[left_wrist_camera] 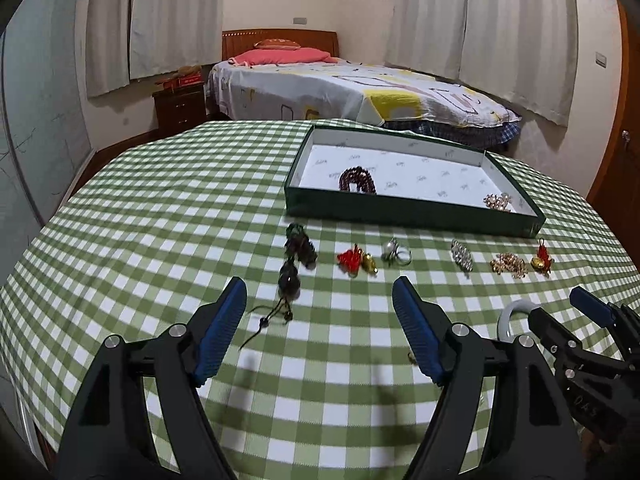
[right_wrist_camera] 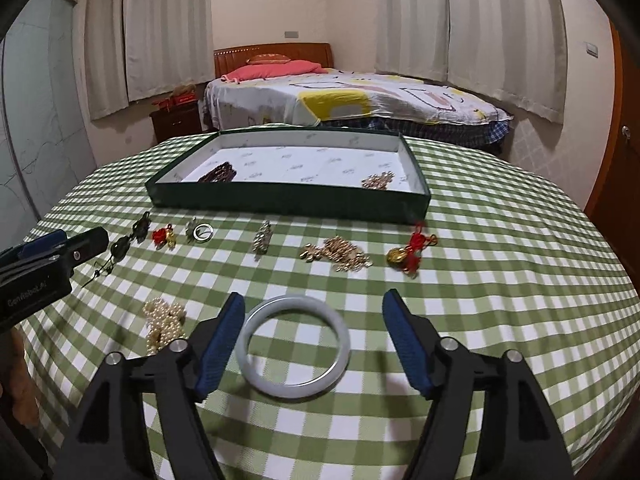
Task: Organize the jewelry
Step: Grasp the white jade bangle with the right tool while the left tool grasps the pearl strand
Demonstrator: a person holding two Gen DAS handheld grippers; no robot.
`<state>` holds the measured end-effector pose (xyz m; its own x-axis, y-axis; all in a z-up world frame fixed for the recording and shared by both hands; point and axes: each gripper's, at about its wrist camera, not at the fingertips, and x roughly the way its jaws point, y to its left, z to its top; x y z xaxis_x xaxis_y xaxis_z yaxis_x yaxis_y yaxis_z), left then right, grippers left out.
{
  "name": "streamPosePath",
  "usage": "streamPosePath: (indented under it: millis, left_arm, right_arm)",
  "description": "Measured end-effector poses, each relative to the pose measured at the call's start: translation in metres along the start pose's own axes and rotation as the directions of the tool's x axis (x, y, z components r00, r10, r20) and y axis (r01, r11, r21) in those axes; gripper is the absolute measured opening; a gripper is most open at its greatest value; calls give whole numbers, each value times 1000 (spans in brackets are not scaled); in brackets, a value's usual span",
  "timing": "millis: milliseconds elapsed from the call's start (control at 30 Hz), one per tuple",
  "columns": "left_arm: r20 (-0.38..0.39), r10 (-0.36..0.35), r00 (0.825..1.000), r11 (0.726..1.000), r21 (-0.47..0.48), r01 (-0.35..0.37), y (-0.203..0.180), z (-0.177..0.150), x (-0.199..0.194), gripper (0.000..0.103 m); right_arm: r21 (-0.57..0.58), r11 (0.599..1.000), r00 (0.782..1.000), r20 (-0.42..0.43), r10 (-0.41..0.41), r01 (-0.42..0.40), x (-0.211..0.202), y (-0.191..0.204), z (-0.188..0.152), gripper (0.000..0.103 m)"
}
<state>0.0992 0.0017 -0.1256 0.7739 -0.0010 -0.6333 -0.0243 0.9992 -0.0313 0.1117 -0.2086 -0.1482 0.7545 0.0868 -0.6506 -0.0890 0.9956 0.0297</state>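
A dark green tray [left_wrist_camera: 400, 210] [right_wrist_camera: 280, 200] with a white lining holds a dark red bead bracelet [left_wrist_camera: 357, 179] [right_wrist_camera: 218, 174] and a gold piece [left_wrist_camera: 497, 201] [right_wrist_camera: 378, 180]. On the checked cloth lie a dark bead pendant [left_wrist_camera: 298, 258] [right_wrist_camera: 128, 238], red tassel charms [left_wrist_camera: 356, 260] [right_wrist_camera: 412, 252], a ring [left_wrist_camera: 396, 254] [right_wrist_camera: 202, 232], a crystal brooch [left_wrist_camera: 462, 255] [right_wrist_camera: 263, 237], a gold chain [left_wrist_camera: 508, 264] [right_wrist_camera: 340, 256], pearls [right_wrist_camera: 164, 322] and a pale jade bangle [right_wrist_camera: 294, 346]. My left gripper [left_wrist_camera: 320, 320] is open, just short of the pendant. My right gripper [right_wrist_camera: 312, 328] is open with the bangle between its fingers.
The table has a green and white checked cloth [left_wrist_camera: 160, 220] [right_wrist_camera: 500, 260]. A bed [left_wrist_camera: 340, 88] and a dark nightstand [left_wrist_camera: 180, 106] stand beyond the table's far edge. Curtains cover the walls.
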Motion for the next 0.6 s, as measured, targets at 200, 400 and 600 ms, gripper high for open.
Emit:
streamPosePath:
  millis: [200, 400, 600]
  left_arm:
    - [-12, 6, 1000, 1000, -8, -6, 3, -6, 0, 74]
    - [-23, 4, 1000, 1000, -9, -4, 1, -9, 2, 74]
    - [-28, -4, 1000, 1000, -7, 4, -3, -12, 1, 74]
  right_arm:
    - [-13, 1000, 999, -45, -8, 8, 10, 5, -5, 74]
    - [-16, 1000, 997, -72, -4, 3, 15, 7, -8, 76]
    - [-13, 1000, 994, -112, 10, -12, 22, 8, -10, 76]
